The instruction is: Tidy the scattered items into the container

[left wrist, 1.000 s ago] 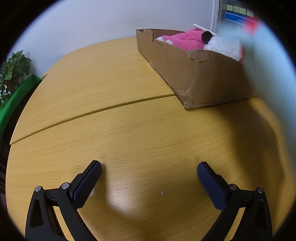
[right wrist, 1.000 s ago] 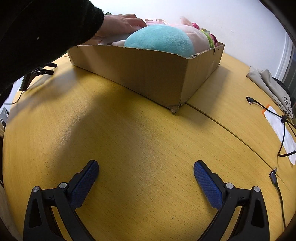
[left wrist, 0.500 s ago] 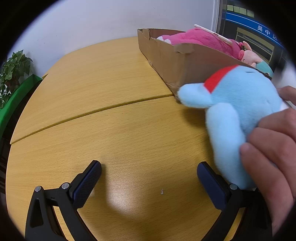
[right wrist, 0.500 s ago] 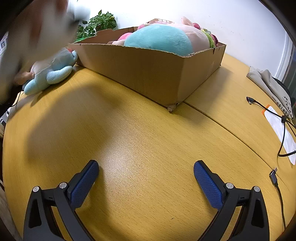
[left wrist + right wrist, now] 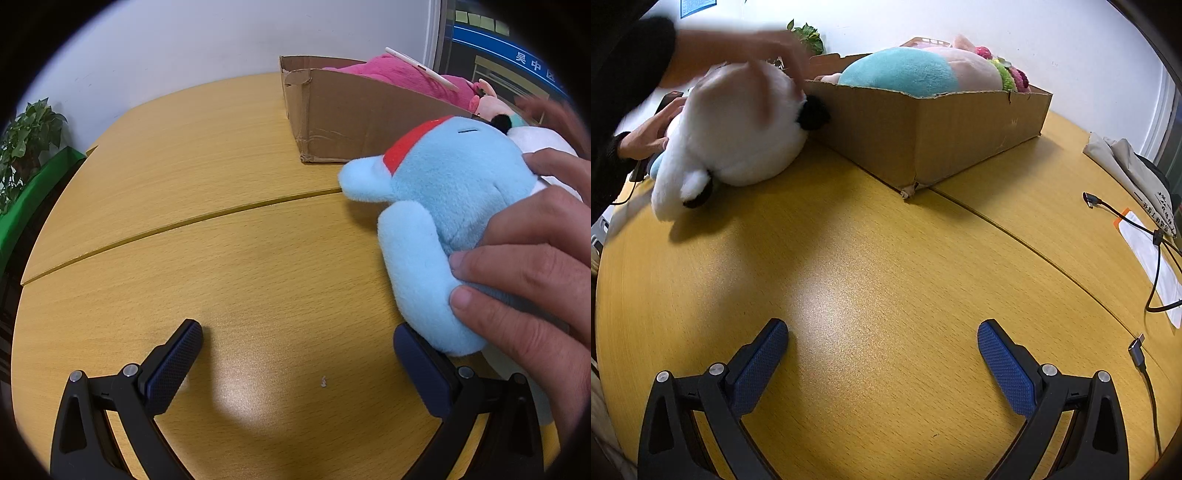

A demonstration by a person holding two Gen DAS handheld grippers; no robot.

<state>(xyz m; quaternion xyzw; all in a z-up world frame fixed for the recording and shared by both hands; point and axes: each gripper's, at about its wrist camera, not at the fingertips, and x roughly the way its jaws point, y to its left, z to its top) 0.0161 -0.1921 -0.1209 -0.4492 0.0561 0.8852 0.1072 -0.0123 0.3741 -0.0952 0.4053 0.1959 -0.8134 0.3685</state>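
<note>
A light blue plush (image 5: pixel 439 206) with a red band lies on the table right of my left gripper (image 5: pixel 297 354), which is open with nothing between its fingers; a hand (image 5: pixel 524 266) presses on the plush. A white plush with black ears (image 5: pixel 738 129) lies beside the cardboard box (image 5: pixel 923 129), under a blurred hand (image 5: pixel 750 44). The box (image 5: pixel 354 114) holds pink, teal and other soft toys. My right gripper (image 5: pixel 882 350) stands open over bare table, nearer than both plush and box.
Wooden table (image 5: pixel 879 266) with a seam across it. Cables (image 5: pixel 1152 258) and a white paper (image 5: pixel 1152 258) lie at the right edge, with folded cloth (image 5: pixel 1126 166) behind. A potted plant (image 5: pixel 26 140) stands at the left beyond the table.
A person's hands took the blue plush and then the white plush out of the box area onto the table. Both grippers stayed still and open.
</note>
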